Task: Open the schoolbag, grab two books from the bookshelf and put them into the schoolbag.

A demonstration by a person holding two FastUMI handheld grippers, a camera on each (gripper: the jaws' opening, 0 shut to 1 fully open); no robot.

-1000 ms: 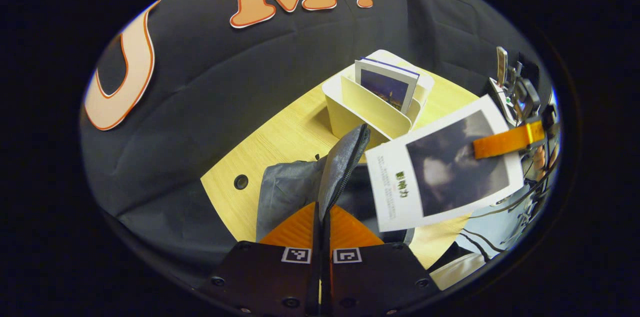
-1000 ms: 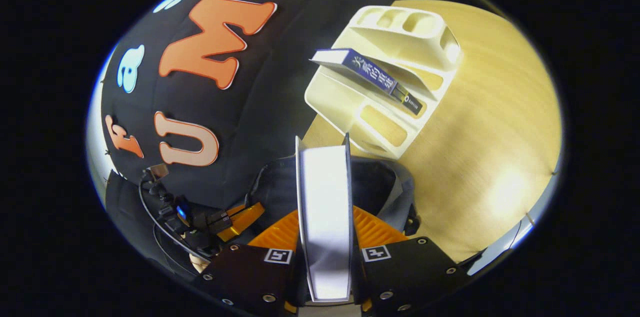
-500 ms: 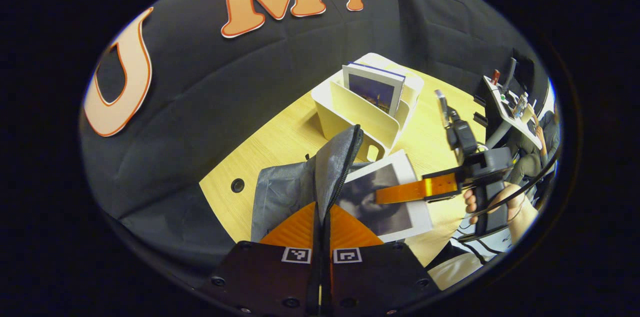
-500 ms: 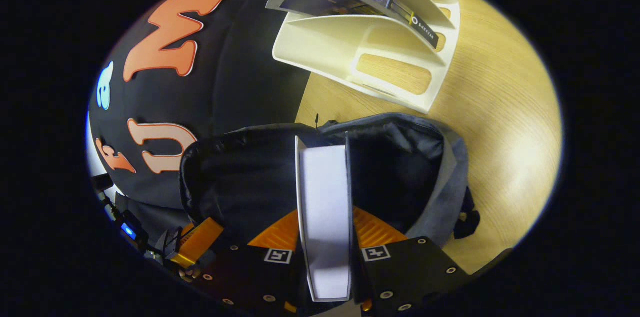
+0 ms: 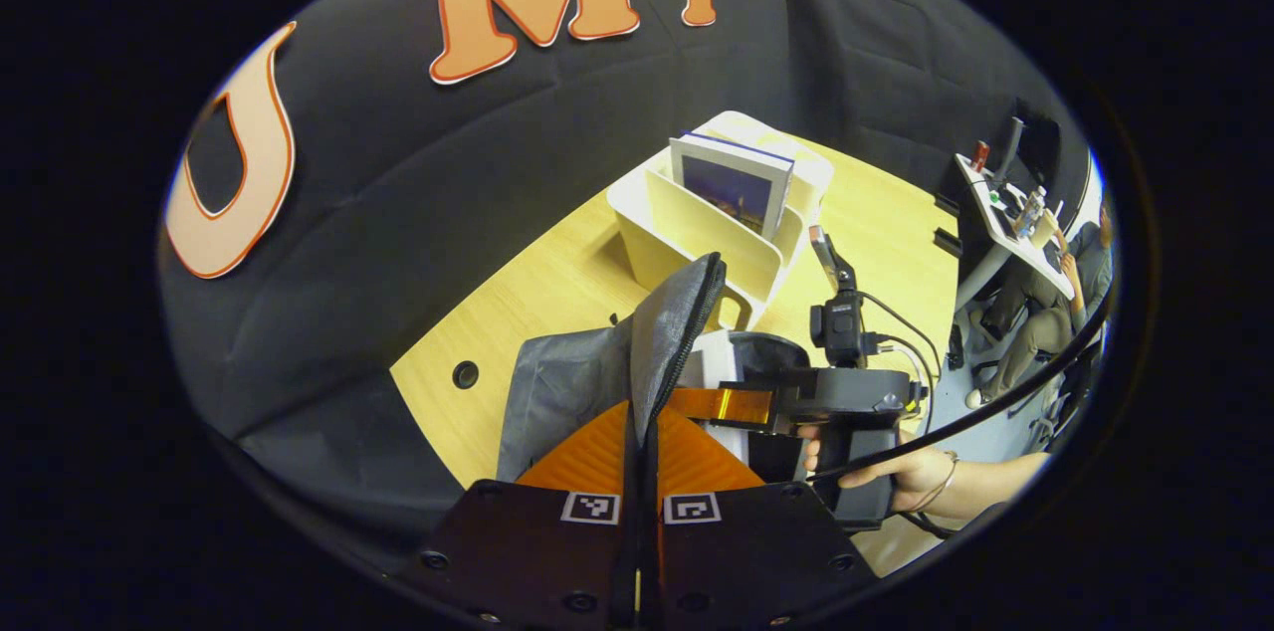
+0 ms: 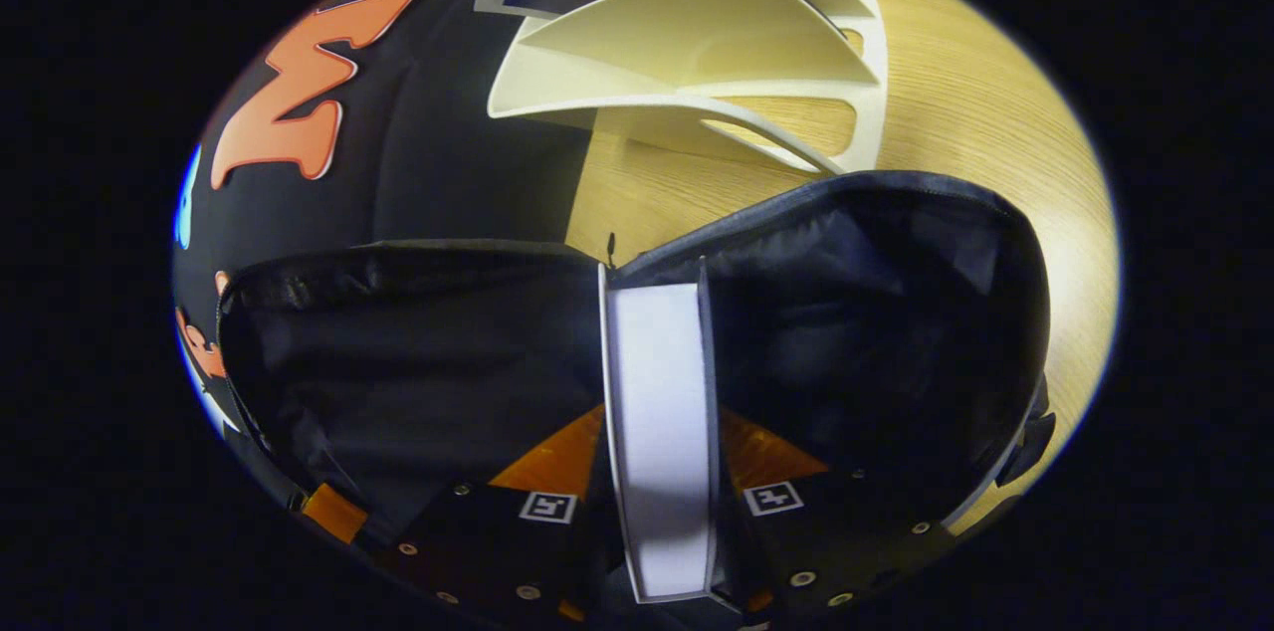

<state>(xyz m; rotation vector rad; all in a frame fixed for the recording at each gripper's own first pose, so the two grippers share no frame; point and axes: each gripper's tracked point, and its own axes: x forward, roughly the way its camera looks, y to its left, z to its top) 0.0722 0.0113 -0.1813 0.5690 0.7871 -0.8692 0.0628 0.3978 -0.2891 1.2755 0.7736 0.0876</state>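
Right gripper view: the right gripper (image 6: 659, 472), clamped on the first book (image 6: 659, 432), held it inside the opened schoolbag (image 6: 876, 313). Left gripper (image 5: 639, 432) pinched the flap. A second book (image 5: 735, 185) remained in the bookshelf (image 5: 697, 233) at the table's (image 5: 518, 313) far edge.

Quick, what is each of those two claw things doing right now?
Left gripper: closed on the schoolbag's flap.
Right gripper: closed on a book, inside the schoolbag.
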